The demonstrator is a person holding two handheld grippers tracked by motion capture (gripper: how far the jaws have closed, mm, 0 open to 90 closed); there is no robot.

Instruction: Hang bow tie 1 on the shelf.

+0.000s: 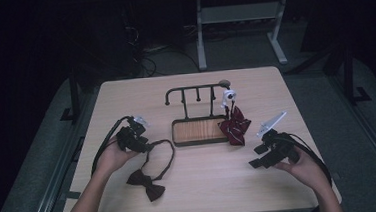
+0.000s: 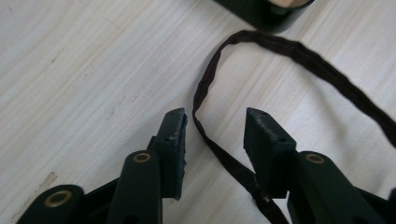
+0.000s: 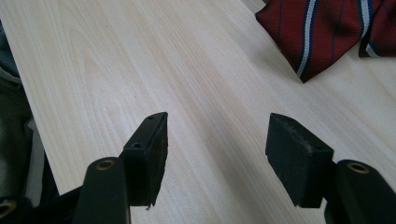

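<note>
Left gripper spread, jaws straddling thin dark neck strap of dark maroon bow tie lying flat on pale wooden desk — nothing pinched yet.

Right gripper spread over bare desk, near striped red tie draped by black metal rack with wooden tray base.

Risks: strap thin, lies flat — jaws may close above it and miss, or drag it sideways. Lifting strap alone could swing bow, snag rack.
</note>
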